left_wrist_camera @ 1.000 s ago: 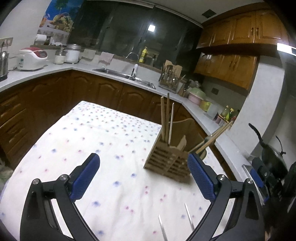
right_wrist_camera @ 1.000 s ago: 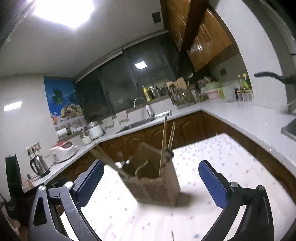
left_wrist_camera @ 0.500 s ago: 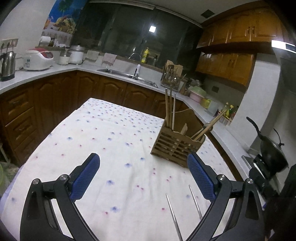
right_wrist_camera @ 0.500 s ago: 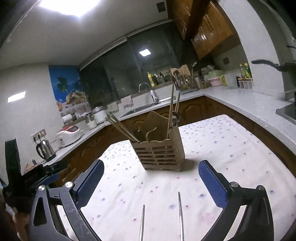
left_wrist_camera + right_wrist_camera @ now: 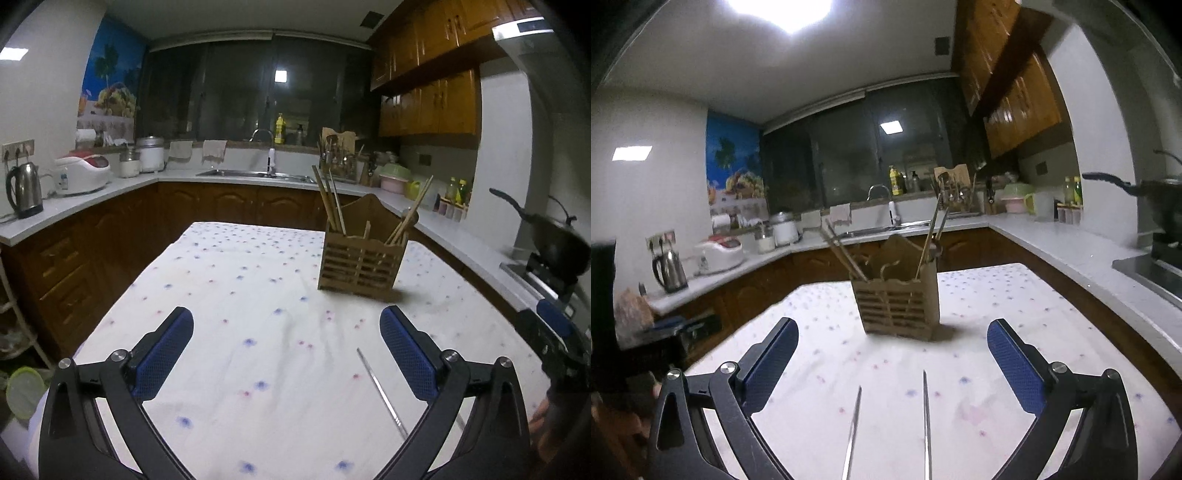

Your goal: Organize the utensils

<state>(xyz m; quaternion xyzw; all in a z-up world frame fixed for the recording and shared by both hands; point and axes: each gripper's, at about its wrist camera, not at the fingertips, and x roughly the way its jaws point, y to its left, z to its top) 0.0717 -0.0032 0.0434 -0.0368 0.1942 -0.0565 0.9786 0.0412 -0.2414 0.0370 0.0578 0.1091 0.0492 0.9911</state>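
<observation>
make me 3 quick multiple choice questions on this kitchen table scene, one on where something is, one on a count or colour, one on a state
1. Where does the wooden utensil holder stand?
A. on the dotted tablecloth
B. in the sink
C. on the stove

2. How many metal chopsticks lie on the cloth in the right wrist view?
A. none
B. two
C. five

3. What state is the right gripper in?
A. shut on a chopstick
B. shut on the holder
C. open, holding nothing

Answers:
1. A: the holder sits upright on the cloth, beyond both grippers.
2. B: one metal chopstick and a second metal chopstick lie side by side near the bottom edge.
3. C: its blue pads stand wide apart, with the chopsticks lying on the cloth between them, untouched.
</observation>
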